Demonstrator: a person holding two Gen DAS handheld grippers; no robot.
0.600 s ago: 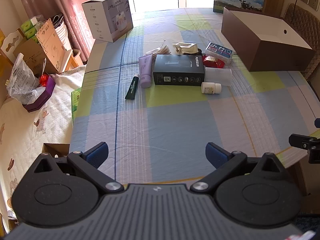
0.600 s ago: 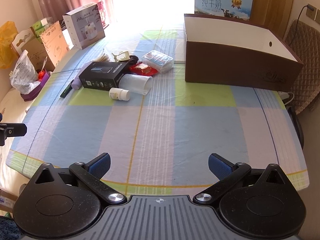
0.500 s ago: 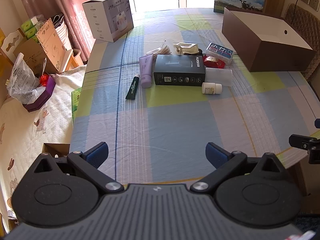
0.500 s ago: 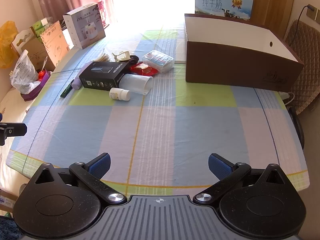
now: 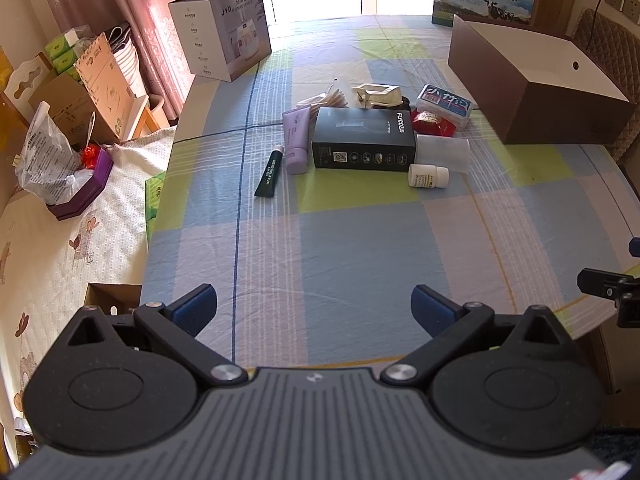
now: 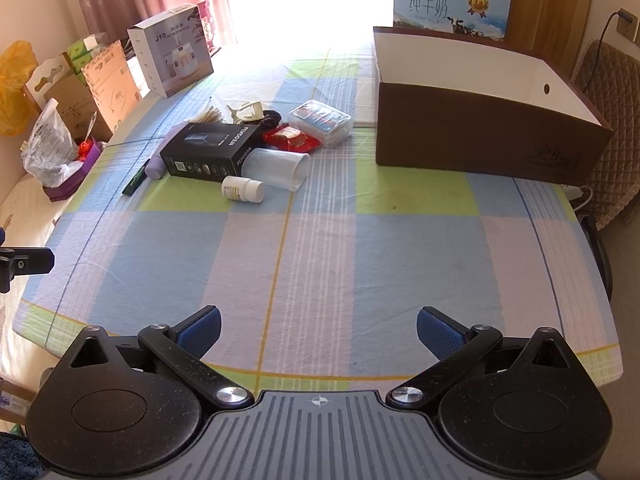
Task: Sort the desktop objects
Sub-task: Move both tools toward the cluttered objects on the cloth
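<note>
Two grippers hover over your checked tablecloth [image 6: 320, 248], each with fingers spread wide and holding nothing: the left gripper [image 5: 314, 308] and the right gripper [image 6: 318, 326]. At 1 o'clock in the right view sits the open brown box [image 6: 480, 136]. At 11 o'clock lies the clutter: a black carton [image 6: 208, 152], a clear cup [image 6: 276, 168] on its side touching it, and a white pill bottle [image 6: 242, 189] just beside both.

Pink curtains [image 5: 120, 12], milk carton [image 6: 452, 8], quilted chair [image 6: 612, 92]
</note>
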